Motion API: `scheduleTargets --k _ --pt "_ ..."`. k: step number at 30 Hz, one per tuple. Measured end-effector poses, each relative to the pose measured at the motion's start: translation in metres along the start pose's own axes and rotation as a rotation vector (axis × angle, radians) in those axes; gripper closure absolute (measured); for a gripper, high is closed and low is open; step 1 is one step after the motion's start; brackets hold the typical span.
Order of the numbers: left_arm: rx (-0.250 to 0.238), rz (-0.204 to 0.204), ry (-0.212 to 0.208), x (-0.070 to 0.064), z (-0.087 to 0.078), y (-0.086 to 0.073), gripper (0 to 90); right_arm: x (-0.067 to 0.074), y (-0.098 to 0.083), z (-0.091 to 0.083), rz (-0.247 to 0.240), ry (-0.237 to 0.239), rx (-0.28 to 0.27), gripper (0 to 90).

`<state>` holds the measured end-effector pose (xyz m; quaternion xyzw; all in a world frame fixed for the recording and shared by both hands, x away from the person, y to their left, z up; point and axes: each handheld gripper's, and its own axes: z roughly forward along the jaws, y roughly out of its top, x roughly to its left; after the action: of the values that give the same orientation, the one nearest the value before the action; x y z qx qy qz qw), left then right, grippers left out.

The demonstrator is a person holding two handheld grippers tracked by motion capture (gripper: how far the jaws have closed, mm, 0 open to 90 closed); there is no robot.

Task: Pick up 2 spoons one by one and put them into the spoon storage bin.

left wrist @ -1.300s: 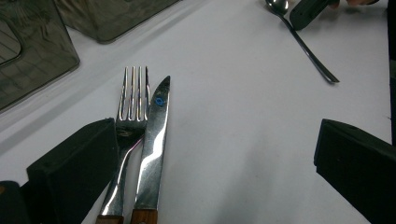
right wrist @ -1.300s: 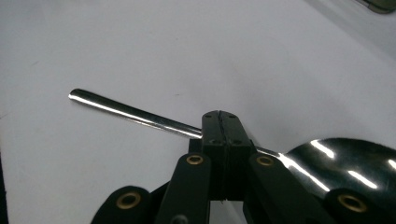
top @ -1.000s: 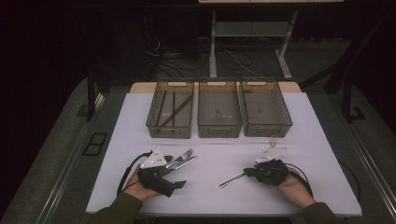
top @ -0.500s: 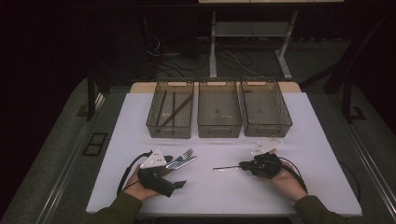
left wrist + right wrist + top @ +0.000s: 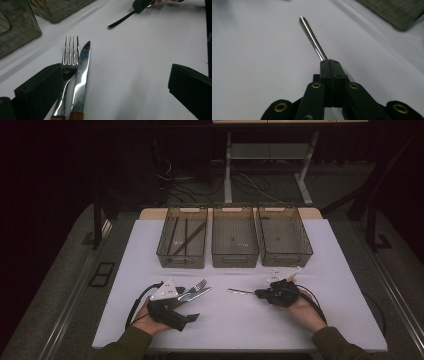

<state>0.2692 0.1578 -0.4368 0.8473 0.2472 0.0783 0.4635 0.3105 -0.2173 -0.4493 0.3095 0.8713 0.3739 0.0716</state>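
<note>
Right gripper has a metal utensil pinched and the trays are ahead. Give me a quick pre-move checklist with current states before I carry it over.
1. Grip: right gripper jaws shut on the metal utensil: ok.
2. Which kind of utensil it is: the gripped end is hidden between the jaws: cannot tell.
3. Left gripper open, not clamping the fork or the knife lying between its jaws: ok.
4. Middle tray and right tray look free of cutlery: ok.
5. Left tray already holds long dark sticks: not ok for this piece, probably.
</note>
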Motion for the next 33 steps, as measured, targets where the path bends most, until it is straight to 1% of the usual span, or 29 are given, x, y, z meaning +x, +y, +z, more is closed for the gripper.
scheduleTargets --k 2,4,6,10,13,17,23,27,29,33 --pt "-0.001 0.002 -0.001 0.0 0.0 0.0 0.0 -0.004 0.002 -0.01 0.025 0.026 -0.04 87.8" --pt "-0.002 0.0 -0.002 0.0 0.0 0.0 0.0 -0.007 0.003 -0.021 0.037 0.042 -0.066 80.8" --pt "0.0 0.0 -0.002 0.0 0.0 0.0 0.0 -0.01 0.002 -0.03 0.058 0.055 -0.073 74.5" --pt "0.0 0.003 -0.003 0.0 0.0 0.0 0.0 -0.02 -0.005 -0.042 0.082 0.036 -0.055 63.7" --pt "-0.001 -0.001 -0.002 0.0 0.0 0.0 0.0 -0.027 -0.011 -0.049 0.081 -0.005 -0.048 58.3" --pt "0.002 0.002 -0.004 0.0 0.0 0.0 0.0 -0.035 -0.014 -0.055 0.096 -0.028 -0.041 55.2" --pt "0.001 0.003 -0.005 0.0 0.0 0.0 0.0 -0.039 -0.019 -0.052 0.108 -0.041 0.002 54.7" --pt "0.001 0.002 -0.005 0.0 0.0 0.0 0.0 -0.04 -0.021 -0.048 0.095 -0.048 0.027 54.6" --pt "0.001 0.002 -0.006 0.0 0.0 0.0 0.0 -0.04 -0.022 -0.046 0.094 -0.045 0.047 54.8" --pt "0.001 0.002 -0.006 0.0 0.0 0.0 0.0 -0.039 -0.024 -0.042 0.069 -0.035 0.081 56.8"
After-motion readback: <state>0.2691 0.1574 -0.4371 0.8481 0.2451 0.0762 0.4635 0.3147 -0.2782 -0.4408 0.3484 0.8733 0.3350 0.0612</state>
